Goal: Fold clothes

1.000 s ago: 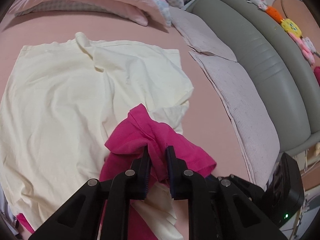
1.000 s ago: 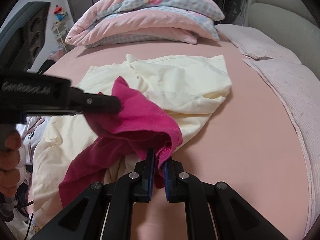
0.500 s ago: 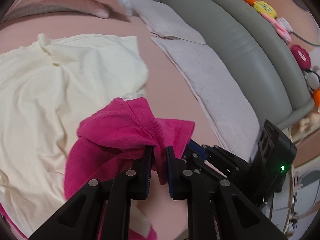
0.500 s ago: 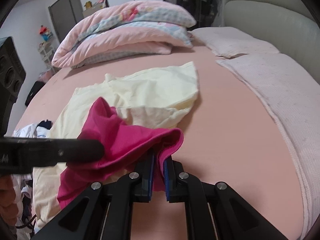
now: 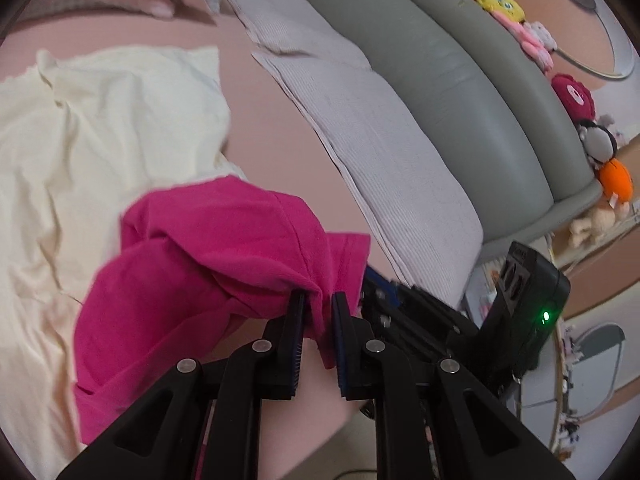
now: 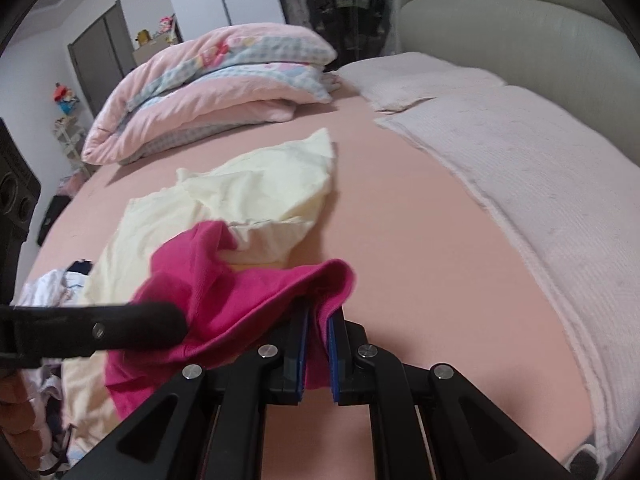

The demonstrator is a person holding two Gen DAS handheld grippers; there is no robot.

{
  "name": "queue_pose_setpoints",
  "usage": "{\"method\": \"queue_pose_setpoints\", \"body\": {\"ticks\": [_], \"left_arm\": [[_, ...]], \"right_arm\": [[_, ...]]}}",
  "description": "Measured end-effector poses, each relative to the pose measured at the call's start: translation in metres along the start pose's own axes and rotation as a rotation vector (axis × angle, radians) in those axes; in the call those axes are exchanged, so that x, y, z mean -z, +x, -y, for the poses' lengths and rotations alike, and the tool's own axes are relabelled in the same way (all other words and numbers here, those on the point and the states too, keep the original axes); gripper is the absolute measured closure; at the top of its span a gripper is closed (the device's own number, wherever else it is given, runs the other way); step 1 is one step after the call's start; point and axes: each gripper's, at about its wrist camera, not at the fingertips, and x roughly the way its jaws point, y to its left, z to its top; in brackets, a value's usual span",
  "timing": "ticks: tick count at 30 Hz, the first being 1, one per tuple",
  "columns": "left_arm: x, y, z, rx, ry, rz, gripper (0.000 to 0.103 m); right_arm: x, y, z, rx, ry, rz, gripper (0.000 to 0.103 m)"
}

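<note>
A magenta garment (image 5: 208,264) hangs bunched between both grippers above the pink bed. My left gripper (image 5: 318,300) is shut on one edge of it. My right gripper (image 6: 318,314) is shut on another edge of the magenta garment (image 6: 224,296). In the right wrist view the left gripper's black finger (image 6: 120,326) reaches in from the left into the cloth. In the left wrist view the right gripper's black body (image 5: 520,308) sits just right of my fingers. A cream garment (image 5: 80,128) lies spread on the bed beneath; it shows as the cream garment (image 6: 256,196) behind the magenta cloth.
Pale pillows (image 6: 520,184) line the grey headboard (image 5: 460,92) on the right. A folded pink duvet (image 6: 216,84) is stacked at the bed's far end. Several soft toys (image 5: 520,28) sit on the headboard. Loose clothes (image 6: 52,292) lie at the bed's left edge.
Both grippers have carried the magenta garment to the right, off the cream garment and toward the bare sheet near the pillows. Both stay shut on it.
</note>
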Motion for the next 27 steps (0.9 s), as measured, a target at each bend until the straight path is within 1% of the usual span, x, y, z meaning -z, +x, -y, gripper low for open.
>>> {"method": "queue_pose_setpoints", "body": {"ticks": [4,8,11,14,17,19,21,23,24,25,26,27], "left_arm": [[0.010,0.010,0.010,0.003,0.031,-0.011,0.091],[0.021,0.020,0.014,0.029,0.032,-0.028,0.091],[0.029,0.030,0.012,0.027,0.020,-0.062,0.091],[0.036,0.040,0.010,0.025,0.007,-0.097,0.091],[0.040,0.045,0.005,0.008,-0.014,-0.135,0.090],[0.041,0.043,0.004,-0.005,-0.025,-0.139,0.086],[0.040,0.037,0.004,0.002,-0.028,-0.140,0.071],[0.039,0.030,0.004,0.010,-0.030,-0.137,0.061],[0.039,0.026,0.004,0.010,-0.031,-0.129,0.061],[0.038,0.020,0.003,0.004,-0.032,-0.120,0.061],[0.037,0.015,0.002,-0.002,-0.033,-0.105,0.061],[0.037,0.009,0.000,-0.008,-0.029,-0.090,0.060]], "right_arm": [[0.007,-0.005,0.020,0.019,0.030,-0.008,0.096],[0.012,-0.009,0.032,0.037,0.052,-0.008,0.096],[0.016,-0.010,0.038,0.040,0.076,-0.013,0.096],[0.023,-0.006,0.042,0.059,0.079,-0.045,0.096],[0.030,-0.005,0.043,0.056,0.079,-0.057,0.096],[0.034,-0.005,0.045,0.043,0.097,-0.069,0.096],[0.037,-0.006,0.046,0.030,0.125,-0.079,0.096],[0.040,-0.009,0.046,0.026,0.147,-0.081,0.095],[0.040,-0.011,0.046,0.027,0.153,-0.089,0.094],[0.041,-0.013,0.045,0.036,0.161,-0.094,0.092],[0.043,-0.017,0.044,0.038,0.169,-0.093,0.082],[0.044,-0.021,0.044,0.039,0.177,-0.091,0.065]]}}
